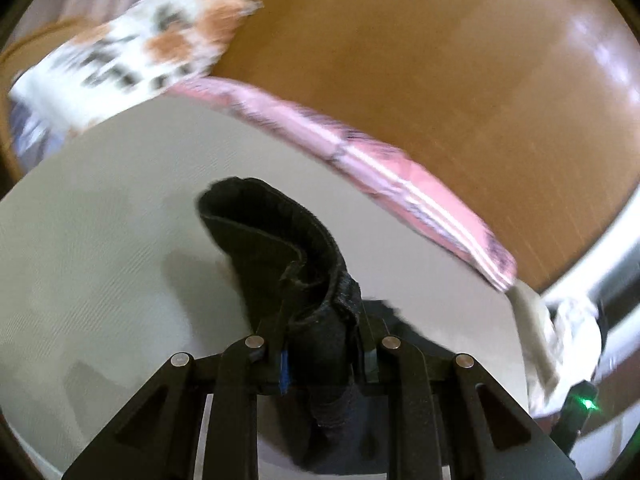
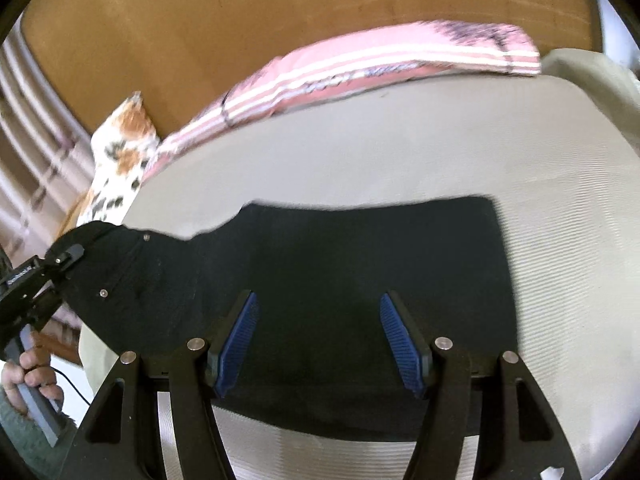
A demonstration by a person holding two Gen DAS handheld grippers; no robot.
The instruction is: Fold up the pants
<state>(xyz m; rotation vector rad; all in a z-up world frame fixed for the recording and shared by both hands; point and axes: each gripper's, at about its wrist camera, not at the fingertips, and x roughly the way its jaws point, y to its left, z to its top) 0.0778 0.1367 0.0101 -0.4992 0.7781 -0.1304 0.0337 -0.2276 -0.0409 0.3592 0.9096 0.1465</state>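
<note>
- My left gripper [image 1: 320,344] is pressed together on a bunched fold of the black pants [image 1: 280,248]; in the left wrist view the cloth rises out of the fingers toward 12 o'clock and curls over at its top.
- In the right wrist view that same left gripper [image 2: 70,254] sits at 9 o'clock, biting the left end of the pants [image 2: 340,264], with my left hand [image 2: 28,376] wrapped round the grey handle at 8 o'clock.
- The pants lie spread as a flat dark band across the grey-white mattress [image 2: 360,160], from 9 o'clock to about 3 o'clock in the right wrist view; two small metal rivets show on the cloth near the left end.
- My right gripper [image 2: 320,340] is spread wide, its blue ribbed pads [image 2: 238,340] standing apart with the dark cloth showing between them; I cannot tell whether the tips touch the cloth.
- A pink-and-white striped cloth [image 2: 380,64] lies along the far edge of the mattress at 12 to 1 o'clock in the right wrist view.
- A white cushion with orange and dark blotches [image 2: 120,152] stands at 10 o'clock, touching the striped cloth's left end.
- A brown wooden board [image 2: 280,12] runs behind both at 12 o'clock.
</note>
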